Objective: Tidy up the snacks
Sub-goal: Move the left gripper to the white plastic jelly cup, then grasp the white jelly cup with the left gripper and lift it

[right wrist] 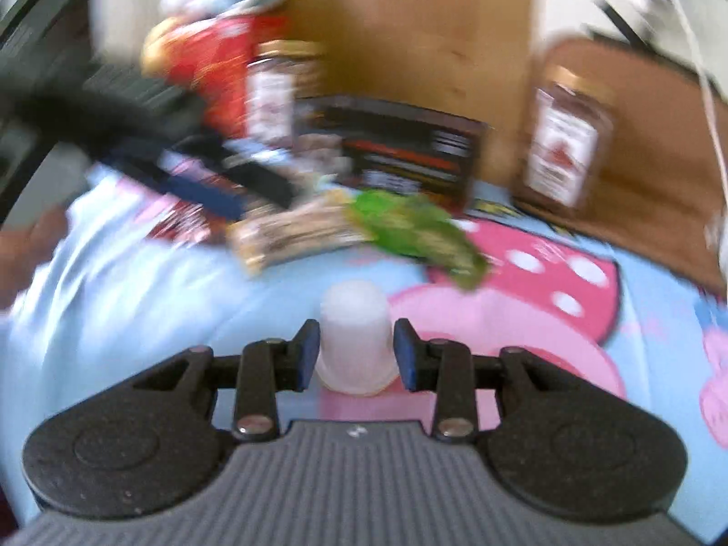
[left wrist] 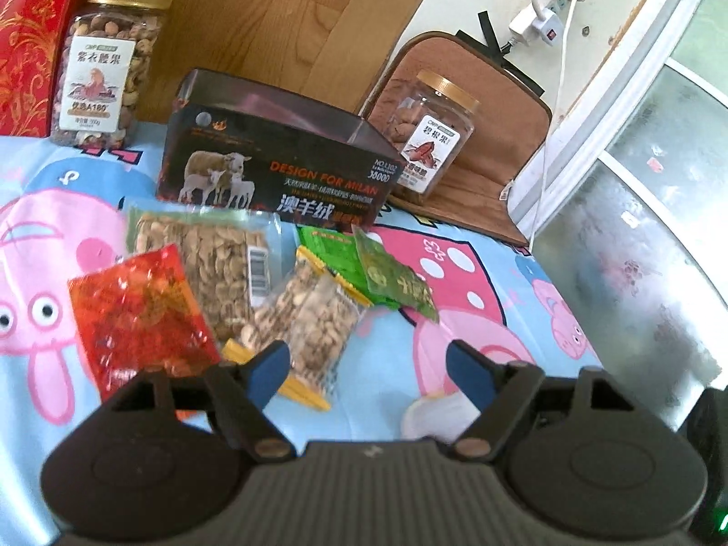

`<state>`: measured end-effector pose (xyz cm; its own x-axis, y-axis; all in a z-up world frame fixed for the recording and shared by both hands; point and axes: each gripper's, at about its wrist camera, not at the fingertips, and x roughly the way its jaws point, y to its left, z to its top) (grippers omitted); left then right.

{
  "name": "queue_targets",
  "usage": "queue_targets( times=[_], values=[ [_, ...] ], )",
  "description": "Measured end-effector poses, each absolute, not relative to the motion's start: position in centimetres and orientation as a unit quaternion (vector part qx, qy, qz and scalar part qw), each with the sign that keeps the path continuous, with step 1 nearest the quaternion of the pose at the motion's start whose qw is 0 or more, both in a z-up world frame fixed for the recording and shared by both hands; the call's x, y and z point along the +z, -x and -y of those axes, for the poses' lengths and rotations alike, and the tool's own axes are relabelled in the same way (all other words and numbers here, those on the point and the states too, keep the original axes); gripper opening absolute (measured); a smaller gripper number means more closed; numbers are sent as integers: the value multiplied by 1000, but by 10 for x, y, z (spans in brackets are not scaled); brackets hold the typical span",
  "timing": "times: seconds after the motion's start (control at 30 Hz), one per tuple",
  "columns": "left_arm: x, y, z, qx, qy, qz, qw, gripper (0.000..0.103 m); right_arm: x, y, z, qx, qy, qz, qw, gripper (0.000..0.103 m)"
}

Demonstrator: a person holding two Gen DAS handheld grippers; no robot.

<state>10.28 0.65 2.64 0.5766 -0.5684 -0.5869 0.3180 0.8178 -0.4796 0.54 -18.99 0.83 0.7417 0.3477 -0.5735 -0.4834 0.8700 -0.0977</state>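
An open dark box [left wrist: 277,159] printed with sheep stands on the cartoon sheet [left wrist: 386,409]. In front of it lie a red snack bag [left wrist: 141,314], a large nut bag [left wrist: 214,268], small nut packets [left wrist: 314,314] and green packets [left wrist: 382,273]. My left gripper [left wrist: 368,368] is open just above the sheet, right of the nut packets, empty. My right gripper [right wrist: 355,355] is shut on a white jelly cup [right wrist: 355,336]; the cup also shows in the left wrist view [left wrist: 432,414]. The right wrist view is blurred; it shows the box [right wrist: 409,154] and green packets [right wrist: 414,232].
Two nut jars with gold lids stand behind: one at left [left wrist: 104,63], one at right [left wrist: 427,136] on a brown pad [left wrist: 482,168]. A red gift box [left wrist: 27,45] stands at far left. A power strip [left wrist: 546,4] hangs on the wall. A window frame [left wrist: 614,104] runs along the right.
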Motion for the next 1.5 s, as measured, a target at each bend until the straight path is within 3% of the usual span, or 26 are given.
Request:
queue_targets(
  times=[0.07, 0.13, 0.2, 0.4, 0.67, 0.73, 0.77, 0.9, 1.23, 1.37, 1.47, 1.5],
  values=[
    [27, -96, -11, -254, 166, -382, 873, 78, 5, -1, 179, 227, 129, -273, 926, 44],
    [29, -88, -16, -255, 168, -378, 874, 78, 6, 0, 184, 228, 104, -272, 929, 58],
    [30, -80, -22, -261, 174, -375, 872, 79, 10, 7, 195, 230, 76, -266, 933, 61],
    [28, -66, -9, -316, 175, -381, 851, 81, 6, 31, 210, 232, 45, -271, 933, 61],
    [32, -71, 50, -316, 64, -368, 872, 81, -2, 16, 211, 196, 52, -290, 936, 60],
    [26, -78, 59, -303, 52, -382, 872, 65, -2, 11, 211, 194, 54, -289, 936, 60],
    [22, -84, 60, -292, 53, -392, 871, 62, -3, 10, 210, 193, 55, -288, 936, 60],
    [12, -96, 31, -289, 130, -414, 853, 54, -1, 11, 203, 192, 72, -276, 939, 60],
    [2, -80, -53, -262, 252, -410, 836, 59, 2, 2, 179, 238, 77, -278, 927, 60],
    [-4, -77, -84, -217, 283, -409, 839, 54, 2, -3, 160, 265, 91, -280, 918, 60],
    [-4, -77, -94, -222, 304, -408, 832, 56, 3, -6, 149, 273, 96, -282, 915, 60],
    [-1, -77, -93, -222, 301, -404, 835, 63, 4, -7, 146, 278, 98, -279, 914, 60]
  ],
)
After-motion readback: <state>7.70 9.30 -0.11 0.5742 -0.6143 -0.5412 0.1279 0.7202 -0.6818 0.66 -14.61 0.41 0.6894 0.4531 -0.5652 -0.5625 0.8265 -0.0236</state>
